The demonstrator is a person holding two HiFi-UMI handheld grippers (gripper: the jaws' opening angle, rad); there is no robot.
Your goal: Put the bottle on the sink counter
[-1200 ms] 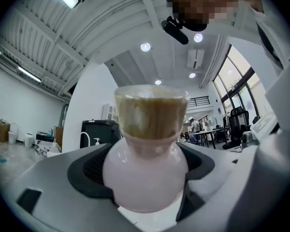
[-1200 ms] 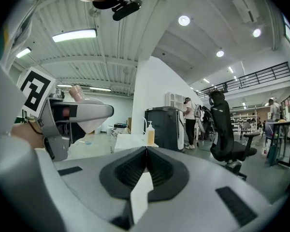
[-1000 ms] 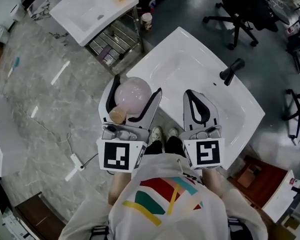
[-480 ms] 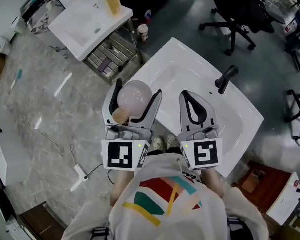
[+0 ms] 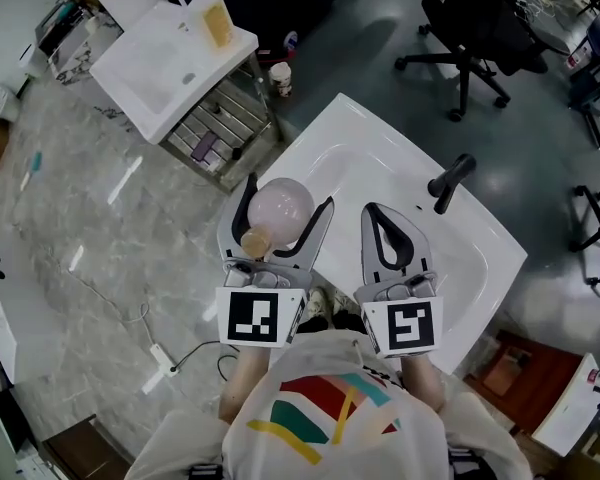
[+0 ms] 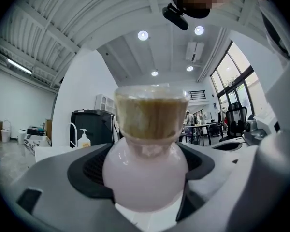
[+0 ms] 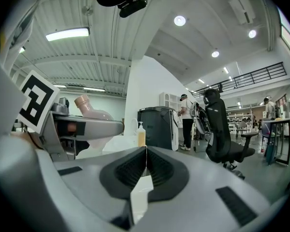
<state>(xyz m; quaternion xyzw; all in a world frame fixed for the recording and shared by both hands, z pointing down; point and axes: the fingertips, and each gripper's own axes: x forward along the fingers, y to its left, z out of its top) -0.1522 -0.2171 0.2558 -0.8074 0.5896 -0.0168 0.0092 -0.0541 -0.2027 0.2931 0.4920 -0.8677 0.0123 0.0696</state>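
Grey floor surrounds a white sink counter [image 5: 365, 118], its black faucet [image 5: 450, 180] at 3 o'clock. The left gripper [image 5: 288, 196] is clamped on the round pink bottle [image 5: 278, 206], which is held in the air and shows over the counter's 9 o'clock edge in the head view. Its tan cap [image 5: 254, 240] sits at the body's 7 o'clock. Just beside, at 3 o'clock, the right gripper [image 5: 382, 213] holds nothing, jaws pressed together. A second sink [image 5: 160, 58] with a soap dispenser [image 5: 217, 20] stands at 11 o'clock, and a chair [image 5: 480, 28] at 1.
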